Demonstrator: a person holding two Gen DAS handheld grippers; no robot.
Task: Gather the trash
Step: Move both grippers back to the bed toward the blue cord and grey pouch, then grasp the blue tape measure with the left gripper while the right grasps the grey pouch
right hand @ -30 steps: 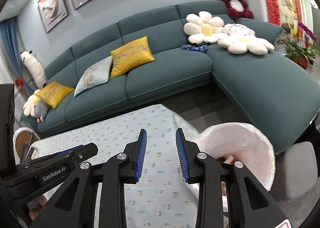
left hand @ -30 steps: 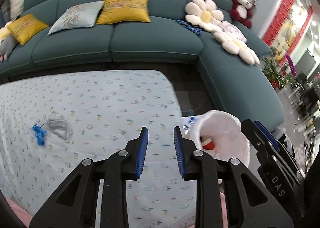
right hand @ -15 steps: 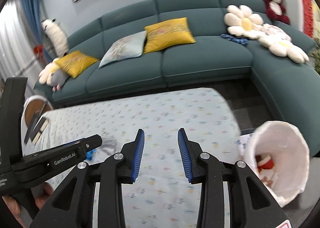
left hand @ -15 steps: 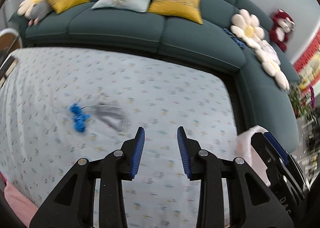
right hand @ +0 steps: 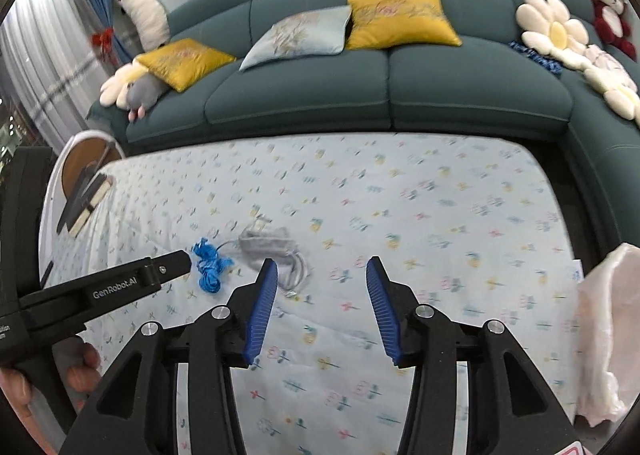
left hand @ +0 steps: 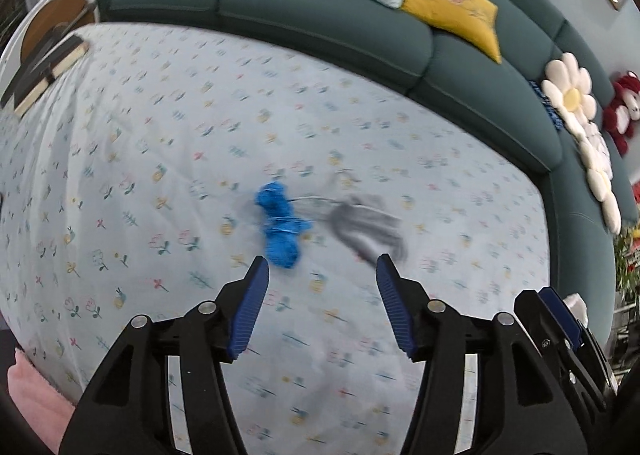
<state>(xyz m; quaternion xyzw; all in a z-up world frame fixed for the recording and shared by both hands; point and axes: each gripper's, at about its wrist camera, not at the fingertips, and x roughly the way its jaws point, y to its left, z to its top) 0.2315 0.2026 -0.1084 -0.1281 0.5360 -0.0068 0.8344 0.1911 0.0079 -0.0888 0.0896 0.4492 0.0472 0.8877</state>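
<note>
Trash, here a blue bundle of string (left hand: 280, 229) joined by a thin cord to a grey scrap (left hand: 366, 227), lies on the flower-print tablecloth (left hand: 140, 143), well short of the white bag (right hand: 608, 331) at the table's right edge; the left gripper (left hand: 322, 271) hangs above the pair, jaws opening, nothing between them; the right gripper (right hand: 320, 271) is also opening and empty, the scrap just beyond its left finger; the step in hand looks like the reach; next, I judge, the left should drop over the blue bundle and close, since the trailing cord may drag the scrap along.
</note>
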